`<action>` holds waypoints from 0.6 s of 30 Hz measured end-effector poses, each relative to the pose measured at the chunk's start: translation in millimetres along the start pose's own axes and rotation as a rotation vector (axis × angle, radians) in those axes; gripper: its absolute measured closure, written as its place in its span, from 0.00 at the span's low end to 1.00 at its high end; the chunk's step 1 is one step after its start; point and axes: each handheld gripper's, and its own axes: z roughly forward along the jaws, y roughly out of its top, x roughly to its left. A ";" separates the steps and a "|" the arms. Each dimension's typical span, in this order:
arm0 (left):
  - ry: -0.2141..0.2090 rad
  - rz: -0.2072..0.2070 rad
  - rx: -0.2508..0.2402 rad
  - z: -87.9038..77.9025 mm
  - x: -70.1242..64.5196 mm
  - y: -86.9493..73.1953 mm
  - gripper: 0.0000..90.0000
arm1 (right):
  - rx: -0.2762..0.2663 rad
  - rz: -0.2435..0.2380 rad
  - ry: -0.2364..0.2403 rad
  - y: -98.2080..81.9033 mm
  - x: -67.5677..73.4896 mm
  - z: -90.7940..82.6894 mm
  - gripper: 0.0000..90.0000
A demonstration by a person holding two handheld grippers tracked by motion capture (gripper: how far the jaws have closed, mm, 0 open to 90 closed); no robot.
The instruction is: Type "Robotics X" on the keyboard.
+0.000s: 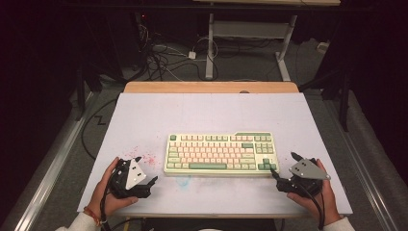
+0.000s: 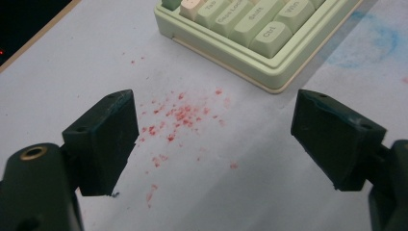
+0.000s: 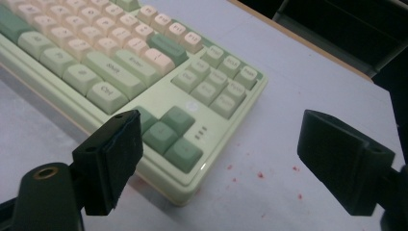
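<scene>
A pale green keyboard (image 1: pixel 221 153) with cream and green keys lies in the middle of the white mat (image 1: pixel 211 113). My left gripper (image 1: pixel 146 169) rests on the mat at the keyboard's near left corner (image 2: pixel 269 67), held in a hand, jaws wide open over red specks (image 2: pixel 180 115). My right gripper (image 1: pixel 284 168) sits at the keyboard's near right corner (image 3: pixel 187 187), also held in a hand and open. Its left jaw stands just in front of the arrow keys (image 3: pixel 171 132). Nothing is between either pair of jaws.
Red stains (image 1: pixel 144 156) and a faint blue smear (image 2: pixel 370 41) mark the mat. A wooden table edge (image 1: pixel 211 87) runs along the far side. Behind it stand a metal desk frame (image 1: pixel 250 43) and tangled cables (image 1: pixel 163 60) on the floor.
</scene>
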 end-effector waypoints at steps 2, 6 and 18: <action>-0.005 -0.003 0.007 -0.1 -0.6 -1.7 0.17 | 0.000 0.006 0.005 -3.9 0.4 -1.2 0.18; -0.011 -0.010 0.014 -0.5 -2.2 -4.1 0.17 | 0.001 0.046 0.005 -11.9 0.3 -3.5 0.18; -0.040 -0.016 0.014 -2.3 -8.6 -9.6 0.17 | -0.006 0.043 -0.007 -20.6 6.3 -6.2 0.18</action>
